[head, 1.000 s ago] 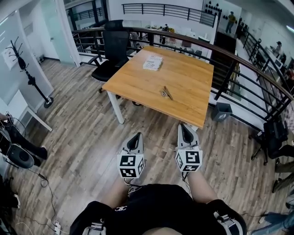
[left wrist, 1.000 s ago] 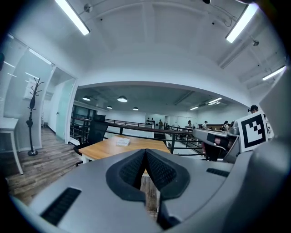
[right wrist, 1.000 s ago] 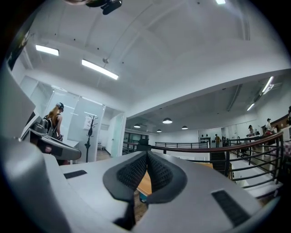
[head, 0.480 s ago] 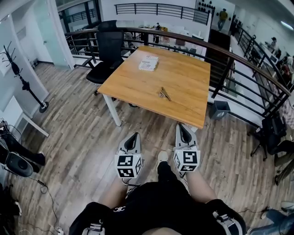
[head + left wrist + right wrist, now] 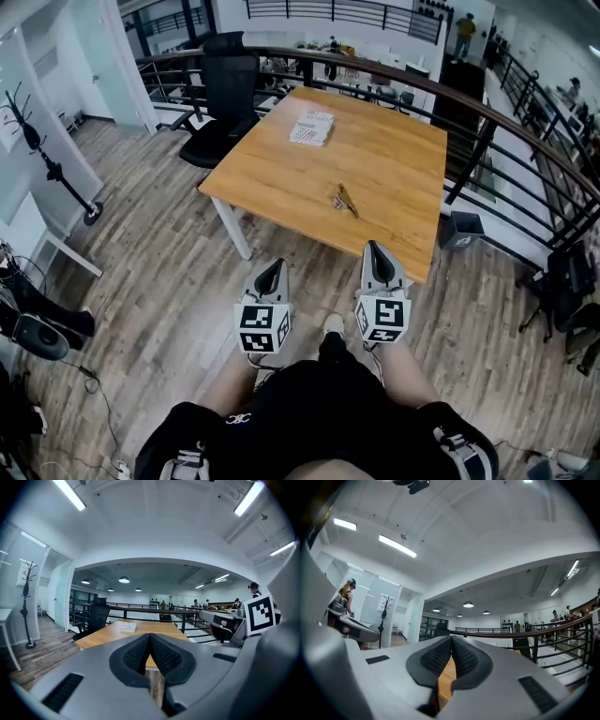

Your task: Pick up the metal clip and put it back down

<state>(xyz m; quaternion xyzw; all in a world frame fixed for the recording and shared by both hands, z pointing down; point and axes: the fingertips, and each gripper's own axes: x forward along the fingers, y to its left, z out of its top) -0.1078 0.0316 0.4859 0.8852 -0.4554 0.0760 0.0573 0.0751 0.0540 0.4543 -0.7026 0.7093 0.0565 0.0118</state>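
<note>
"Where's the metal clip (image 5: 343, 199)?"

"Flat on the counter (image 5: 281, 169), towards the near edge. Its long axis slants from far-left to near-right."

"And the tongs?"

"Both are held at the near side, with the clip ahead of them. The right tongs (image 5: 375, 247) are nearer, and the clip sits a little left of their line. The left tongs (image 5: 273, 267) are further off. Both pairs are pinched together with nothing in them."

"So the right one reaches?"

"I'd guess so, once it opens."
</note>
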